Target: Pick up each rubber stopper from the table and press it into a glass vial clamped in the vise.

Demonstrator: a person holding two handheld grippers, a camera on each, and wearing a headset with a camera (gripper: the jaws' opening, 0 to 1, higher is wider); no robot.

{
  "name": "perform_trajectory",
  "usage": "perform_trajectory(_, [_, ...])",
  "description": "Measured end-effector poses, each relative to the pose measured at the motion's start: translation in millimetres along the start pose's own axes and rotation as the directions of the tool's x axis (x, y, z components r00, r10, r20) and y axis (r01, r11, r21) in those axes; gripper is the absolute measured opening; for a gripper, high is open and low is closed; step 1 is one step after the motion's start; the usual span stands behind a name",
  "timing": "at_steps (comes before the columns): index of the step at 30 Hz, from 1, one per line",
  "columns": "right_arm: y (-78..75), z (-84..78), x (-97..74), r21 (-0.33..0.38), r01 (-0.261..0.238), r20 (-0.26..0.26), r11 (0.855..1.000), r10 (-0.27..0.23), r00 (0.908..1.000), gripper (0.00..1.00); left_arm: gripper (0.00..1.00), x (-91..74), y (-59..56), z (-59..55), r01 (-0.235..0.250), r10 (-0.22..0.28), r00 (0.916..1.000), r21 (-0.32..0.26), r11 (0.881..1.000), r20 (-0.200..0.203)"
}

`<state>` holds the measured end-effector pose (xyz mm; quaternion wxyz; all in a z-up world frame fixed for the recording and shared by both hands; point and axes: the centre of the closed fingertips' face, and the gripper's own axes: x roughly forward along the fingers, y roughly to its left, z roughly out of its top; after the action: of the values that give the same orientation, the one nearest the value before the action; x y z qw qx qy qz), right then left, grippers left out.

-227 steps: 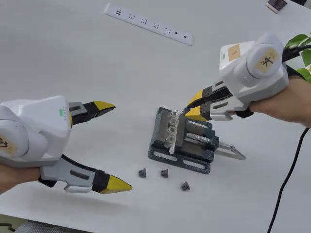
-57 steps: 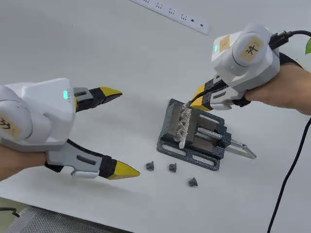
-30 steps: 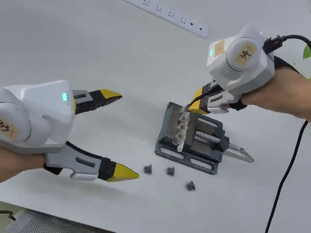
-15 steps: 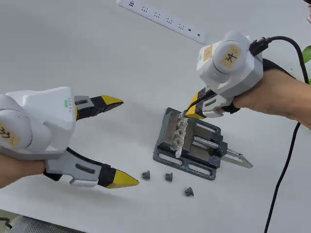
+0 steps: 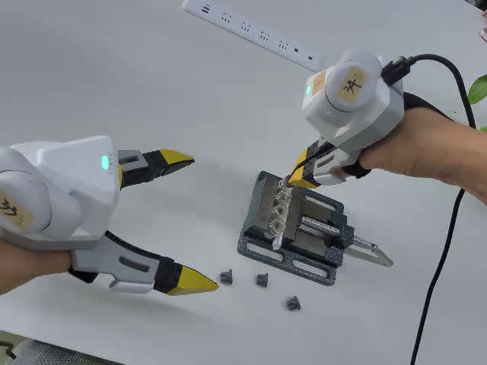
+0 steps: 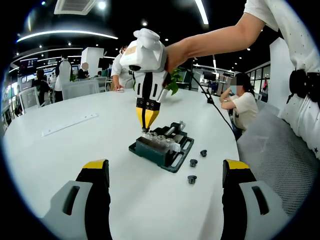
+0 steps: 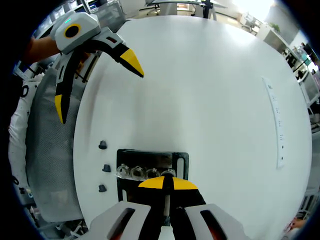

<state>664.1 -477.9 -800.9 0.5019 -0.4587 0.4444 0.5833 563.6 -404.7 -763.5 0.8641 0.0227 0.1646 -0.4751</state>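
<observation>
Fingers [image 5: 173,157] of the left gripper [image 5: 190,220] are spread wide with nothing between them, at the left of the head view. At upper right, the right gripper [image 5: 293,181] has its jaws pressed together, tips at the upper end of the row of vials [image 5: 278,214] clamped in the vise [image 5: 300,262] (whether a stopper sits between the tips I cannot tell). Three stoppers [image 5: 262,280] lie loose on the table [image 5: 114,76] just below the vise. A power strip [image 5: 251,30] lies along the top edge.

Seen from the left gripper view, that gripper's own jaws rise well apart from the bottom. At centre the right gripper [image 6: 146,122] points down onto the leftmost of the vials [image 6: 160,139], and the stoppers [image 6: 193,162] lie right of the vise [image 6: 172,155].

Low in the right gripper view, its closed tips [image 7: 165,182] cover the right end of the vials [image 7: 135,172]. The stoppers [image 7: 106,168] form a column left of the vise [image 7: 150,156], and the open left gripper [image 7: 97,89] is at upper left.
</observation>
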Motion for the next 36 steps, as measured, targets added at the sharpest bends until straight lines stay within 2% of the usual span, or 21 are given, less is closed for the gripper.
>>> perform_trajectory(9, [-0.3,1.0,1.1,-0.036,0.012,-0.019,0.999,-0.013,0.9997,0.0,0.93,-1.3,2.1,0.7,-0.007,0.007,1.0,0.001,1.0,0.0])
perform_trajectory(17, [-1.7,0.2,1.9,-0.027,0.008,-0.009,1.0,-0.008,0.9999,0.0,0.93,0.1,2.0,1.8,-0.008,0.008,1.0,0.002,1.0,0.002])
perform_trajectory(24, [0.8,1.5,3.4,-0.058,0.035,-0.021,0.998,-0.036,0.9991,0.0,0.93,0.0,2.0,3.2,-0.014,0.014,0.9999,0.003,1.0,0.007])
perform_trajectory(29, [-0.2,0.7,3.1,-0.05,0.037,-0.021,0.998,-0.038,0.9991,0.0,0.93,-0.2,-2.2,4.5,-0.008,0.008,1.0,0.009,1.0,0.004])
perform_trajectory(31, [-0.3,0.6,3.1,-0.025,0.047,-0.008,0.999,-0.047,0.9989,0.0,0.93,-0.6,-4.5,5.0,-0.005,0.005,1.0,0.006,1.0,0.005])
perform_trajectory(32, [-0.2,1.2,2.5,-0.063,0.052,-0.006,0.997,-0.052,0.9986,0.0,0.93,-0.7,-5.7,4.7,-0.002,0.002,1.0,0.006,1.0,0.003])
perform_trajectory(33, [0.1,0.7,2.2,-0.054,0.051,-0.005,0.997,-0.052,0.9987,0.0,0.93,-1.1,-7.5,3.3,0.003,-0.003,1.0,0.014,1.0,-0.008])
perform_trajectory(34, [0.7,0.6,1.4,-0.016,0.058,-0.007,0.998,-0.058,0.9983,0.0,0.93,-1.3,-8.1,3.1,0.004,-0.004,0.9999,0.016,1.0,-0.011])
perform_trajectory(36, [0.8,1.8,1.2,-0.054,0.073,-0.013,0.996,-0.073,0.9972,0.0,0.93,-2.3,-9.7,3.7,0.008,-0.008,0.9998,0.017,1.0,-0.016])
